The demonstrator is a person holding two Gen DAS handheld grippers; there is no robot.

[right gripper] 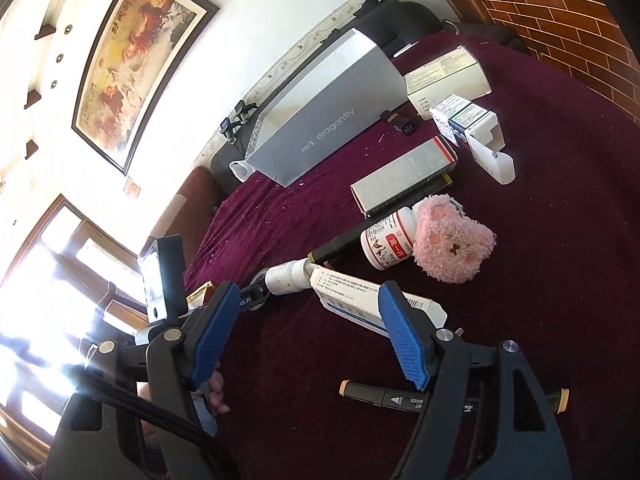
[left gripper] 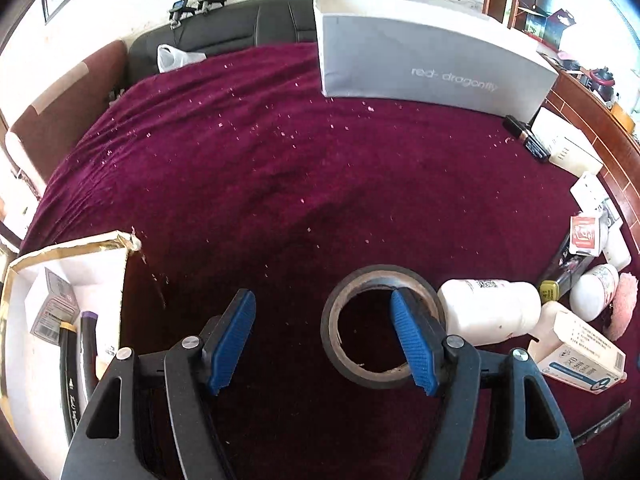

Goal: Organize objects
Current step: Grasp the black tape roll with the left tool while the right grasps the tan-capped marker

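Black, the flat ring-shaped roll of tape [left gripper: 382,326] lies on the maroon velvet bedspread [left gripper: 280,184] with one pad of your open, empty left tongs [left gripper: 324,344] over its hole, touching the white plastic bottle [left gripper: 490,306], which you could nudge when closing, while your right tongs [right gripper: 308,336] hang open and empty.

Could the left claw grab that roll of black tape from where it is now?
Probably yes. The left claw is open, with one finger already over the tape roll and nothing in between, though the white bottle sits tight against it.
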